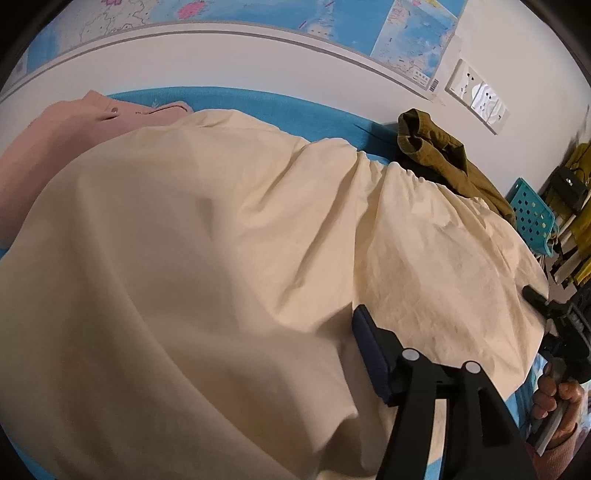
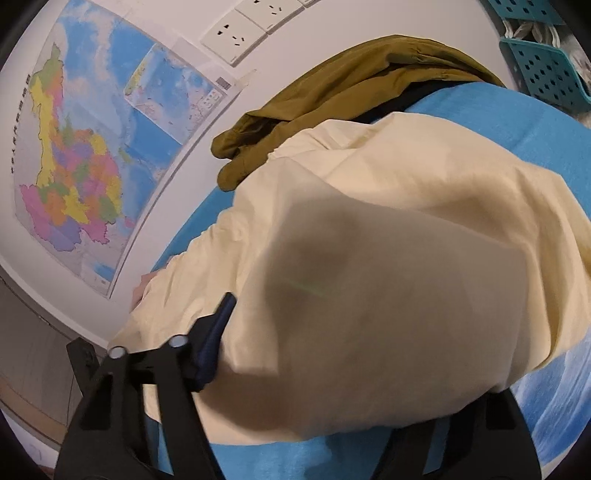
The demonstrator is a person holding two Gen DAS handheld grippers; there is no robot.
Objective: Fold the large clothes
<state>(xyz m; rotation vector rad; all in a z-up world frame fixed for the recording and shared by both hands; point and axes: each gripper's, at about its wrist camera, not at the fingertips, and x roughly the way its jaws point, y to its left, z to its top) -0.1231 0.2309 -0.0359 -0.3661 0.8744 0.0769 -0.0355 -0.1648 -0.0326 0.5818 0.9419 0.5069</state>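
We saw the cream garment [image 1: 221, 229] spread on the blue sheet [image 1: 258, 101], its long axis running from the pink cloth [image 1: 55, 140] at left to the olive jacket [image 1: 443, 155] at right. It draped over our left gripper [image 1: 280, 362], hiding one finger; grip unclear. It also covered our right gripper [image 2: 332, 332]; only one finger [image 2: 218, 332] showed, so we could not tell.

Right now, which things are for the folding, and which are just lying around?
For the folding:
- cream garment, spread on the blue cover
- left hand-held gripper
- right hand-held gripper

Just lying about:
- pink garment
- olive garment
- teal basket
- wall map
- wall sockets
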